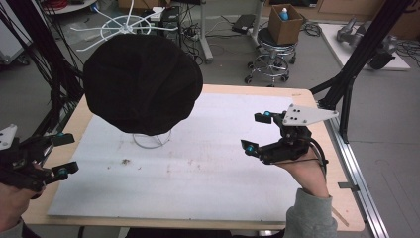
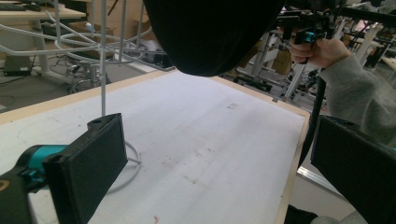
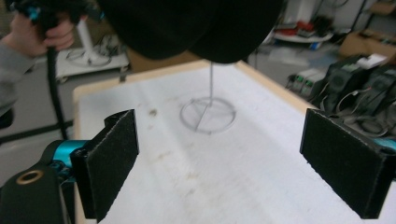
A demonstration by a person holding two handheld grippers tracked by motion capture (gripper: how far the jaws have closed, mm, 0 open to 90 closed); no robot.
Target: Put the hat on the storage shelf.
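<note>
Your left gripper [image 1: 59, 156] sat at the far left edge of the table [image 1: 317, 198], out over the wooden rim just off the white mat [image 1: 223, 163]. Its jaws were spread wide with nothing between them, and in the left gripper view the two black pads [image 2: 91, 163] stood well apart, framing bare mat. Your left hand [image 1: 12, 203] held it from below, at the bottom left corner of the high view.

Moving right, the black hat [image 1: 142, 82] hung on a thin white wire stand [image 1: 151, 140] toward the back left of the mat. The hat covered the top of the stand, so you could see just the round wire base ring resting on the mat below the hat's lower edge. In the right gripper view the stand's upright rod [image 3: 211, 84] rose from the ring [image 3: 208, 114] into the underside of the hat [image 3: 187, 28]. A few small brown specks and smudges [image 1: 126, 161] lay on the mat just in front of the stand.

Further right, your right gripper [image 1: 257, 133] was raised above the right part of the mat, pointing left toward the hat and well apart from it. Its jaws were also spread wide and held nothing. Your right hand [image 1: 304, 171], in a grey sleeve [image 1: 309, 218], gripped it from beneath, with its cable [image 1: 319, 156] looping at the hand's side.
</note>
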